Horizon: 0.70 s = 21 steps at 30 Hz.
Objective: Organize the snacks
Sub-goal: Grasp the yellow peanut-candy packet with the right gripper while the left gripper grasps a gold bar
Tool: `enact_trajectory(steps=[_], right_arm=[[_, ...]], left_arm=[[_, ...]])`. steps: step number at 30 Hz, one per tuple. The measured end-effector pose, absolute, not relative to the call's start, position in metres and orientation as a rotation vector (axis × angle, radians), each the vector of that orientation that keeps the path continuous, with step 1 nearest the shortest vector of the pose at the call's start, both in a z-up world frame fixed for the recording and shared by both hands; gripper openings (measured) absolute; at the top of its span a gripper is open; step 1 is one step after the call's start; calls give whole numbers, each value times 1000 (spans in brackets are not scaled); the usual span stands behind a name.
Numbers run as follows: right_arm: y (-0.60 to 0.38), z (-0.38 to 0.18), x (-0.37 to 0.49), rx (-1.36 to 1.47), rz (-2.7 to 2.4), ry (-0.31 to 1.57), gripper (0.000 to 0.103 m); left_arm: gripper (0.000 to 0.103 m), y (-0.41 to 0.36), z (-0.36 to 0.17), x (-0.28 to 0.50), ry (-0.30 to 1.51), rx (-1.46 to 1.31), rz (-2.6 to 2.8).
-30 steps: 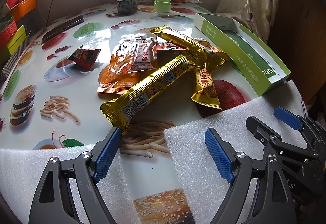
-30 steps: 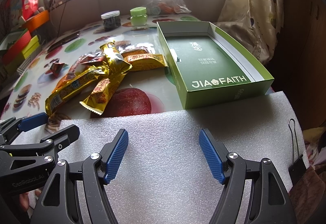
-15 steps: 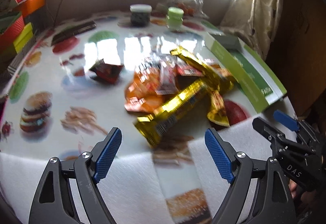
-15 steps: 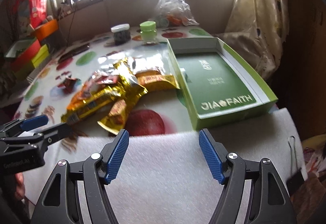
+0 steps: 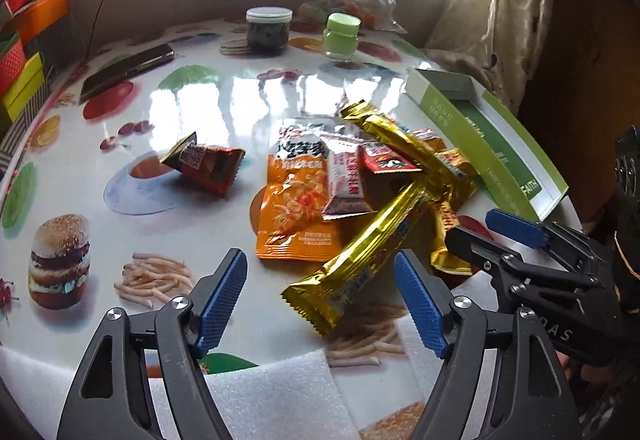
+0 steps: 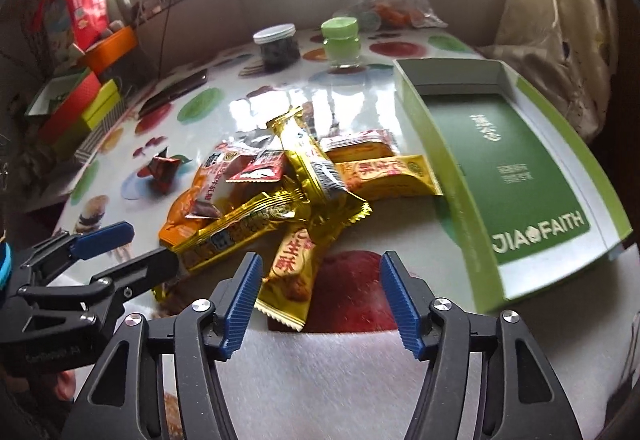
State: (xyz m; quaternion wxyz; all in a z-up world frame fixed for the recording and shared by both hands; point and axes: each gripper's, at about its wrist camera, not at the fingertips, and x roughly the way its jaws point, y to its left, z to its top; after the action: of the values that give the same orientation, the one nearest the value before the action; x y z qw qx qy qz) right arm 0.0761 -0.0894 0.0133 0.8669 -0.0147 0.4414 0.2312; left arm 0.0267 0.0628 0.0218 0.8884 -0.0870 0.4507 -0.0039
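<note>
snacks (image 5: 360, 196): gold, orange, red packets heaped beside green box (image 6: 520, 168) | left gripper (image 5: 320, 304): closing, wide, empty | right gripper (image 6: 320, 300): closing, wide, empty

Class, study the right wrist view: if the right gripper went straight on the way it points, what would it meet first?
Probably the yellow snack packet at the pile's near edge, just ahead of the right gripper; its open jaws have just been closing, nothing between them. Depth is uncertain.
</note>
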Motion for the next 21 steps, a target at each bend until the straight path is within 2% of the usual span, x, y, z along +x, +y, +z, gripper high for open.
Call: enact_trajectory(steps=[4, 8, 10, 16, 18, 21], right_arm=[[-83, 8, 81, -46, 482, 946, 52], [-81, 3, 86, -57, 475, 967, 29], [-83, 3, 86, -52, 479, 971, 25], [-89, 5, 87, -57, 480, 973, 21], [-91, 7, 86, -58, 482, 975, 21], [-96, 10, 85, -51, 480, 975, 21]], left_arm=[[75, 64, 20, 30, 948, -175, -24], [75, 58, 21, 34, 956, -154, -58], [75, 53, 21, 37, 958, -129, -67], [75, 45, 19, 48, 976, -98, -90], [63, 42, 17, 51, 987, -84, -92], [58, 32, 15, 54, 999, -36, -105]])
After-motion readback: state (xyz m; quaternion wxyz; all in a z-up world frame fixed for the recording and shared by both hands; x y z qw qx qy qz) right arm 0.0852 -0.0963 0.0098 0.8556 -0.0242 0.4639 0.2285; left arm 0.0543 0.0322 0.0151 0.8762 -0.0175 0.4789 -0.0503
